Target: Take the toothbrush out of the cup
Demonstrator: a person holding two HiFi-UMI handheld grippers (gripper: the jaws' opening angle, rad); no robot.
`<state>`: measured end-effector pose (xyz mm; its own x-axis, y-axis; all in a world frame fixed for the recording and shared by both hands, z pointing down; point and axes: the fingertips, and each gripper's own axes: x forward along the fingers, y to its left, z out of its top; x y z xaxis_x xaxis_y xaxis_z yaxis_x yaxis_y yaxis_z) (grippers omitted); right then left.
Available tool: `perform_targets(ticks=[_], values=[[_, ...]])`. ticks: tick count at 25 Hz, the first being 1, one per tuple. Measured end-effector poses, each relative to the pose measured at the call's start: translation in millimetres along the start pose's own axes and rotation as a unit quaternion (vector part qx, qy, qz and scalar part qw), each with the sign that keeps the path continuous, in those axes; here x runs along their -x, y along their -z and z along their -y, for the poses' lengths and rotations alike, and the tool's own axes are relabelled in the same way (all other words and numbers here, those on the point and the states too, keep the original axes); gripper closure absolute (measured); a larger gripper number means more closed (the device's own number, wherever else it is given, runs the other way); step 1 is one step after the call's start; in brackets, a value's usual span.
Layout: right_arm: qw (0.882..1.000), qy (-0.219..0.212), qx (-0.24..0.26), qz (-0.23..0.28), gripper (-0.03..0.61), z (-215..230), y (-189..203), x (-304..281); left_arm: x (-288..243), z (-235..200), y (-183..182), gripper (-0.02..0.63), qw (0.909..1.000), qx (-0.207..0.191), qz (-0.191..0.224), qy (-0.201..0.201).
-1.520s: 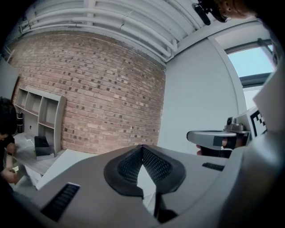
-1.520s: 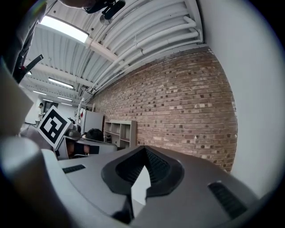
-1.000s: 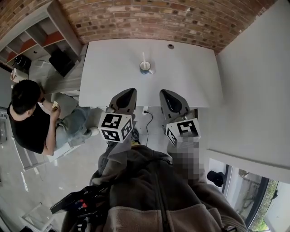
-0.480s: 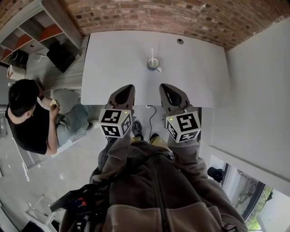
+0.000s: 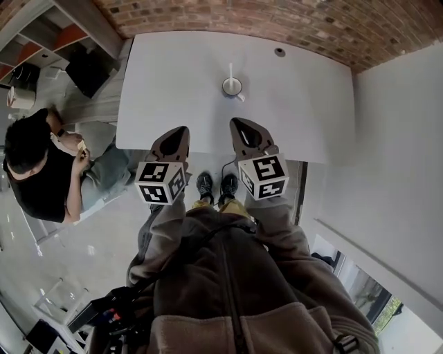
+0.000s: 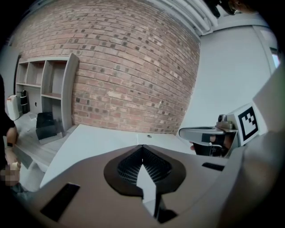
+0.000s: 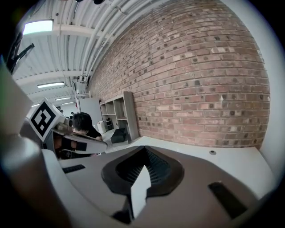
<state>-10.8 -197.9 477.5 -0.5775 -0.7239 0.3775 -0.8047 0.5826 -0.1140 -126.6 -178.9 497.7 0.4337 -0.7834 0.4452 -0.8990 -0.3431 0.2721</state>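
Observation:
A white cup with a blue band stands near the middle of the white table. A white toothbrush sticks upright out of it. My left gripper hovers over the table's near edge, short and left of the cup, its jaws shut and holding nothing. My right gripper is level with it, just below the cup and apart from it, also shut and holding nothing. The left gripper view shows the shut jaws and the right gripper view the shut jaws; neither view shows the cup.
A seated person is left of the table, beside a grey shelf unit. A brick wall runs behind the table and a white wall stands at its right. A cable hole lies far right on the tabletop.
I have stepped closer to the table. Both grippers have moved forward from short of the table to over its near edge. The cup and toothbrush have not moved.

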Motion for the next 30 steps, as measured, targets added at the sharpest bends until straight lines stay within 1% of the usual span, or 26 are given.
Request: perform_targets(ticks=[3,7,15,18,21,24,27,28,30], values=[[1.000,0.005,-0.012,-0.026,0.578,21,22,-20,-10,-13,11,0.611,0.9996,0.019,-0.014,-0.014],[0.998,0.008,-0.029,-0.062,0.578,43,49,-42,-24,-24,24,0.611,0.9985,0.038,-0.033,-0.022],[0.993,0.018,-0.051,-0.108,0.578,84,87,-100,-54,-37,50,0.611,0.9958,0.054,-0.070,-0.022],[0.992,0.024,-0.052,-0.113,0.578,104,95,-126,-62,-43,61,0.611,0.9946,0.061,-0.081,-0.024],[0.991,0.023,-0.051,-0.123,0.577,122,103,-152,-66,-51,73,0.611,0.9932,0.067,-0.089,-0.035],[0.989,0.017,-0.050,-0.140,0.577,136,113,-176,-69,-59,82,0.610,0.9916,0.074,-0.096,-0.044],[0.986,0.023,-0.044,-0.159,0.574,147,124,-192,-68,-67,89,0.611,0.9902,0.082,-0.100,-0.052],[0.985,0.026,-0.043,-0.165,0.571,150,128,-196,-68,-69,91,0.611,0.9898,0.084,-0.102,-0.054],[0.983,0.027,-0.044,-0.175,0.534,153,136,-204,-68,-72,94,0.611,0.9891,0.087,-0.104,-0.056]])
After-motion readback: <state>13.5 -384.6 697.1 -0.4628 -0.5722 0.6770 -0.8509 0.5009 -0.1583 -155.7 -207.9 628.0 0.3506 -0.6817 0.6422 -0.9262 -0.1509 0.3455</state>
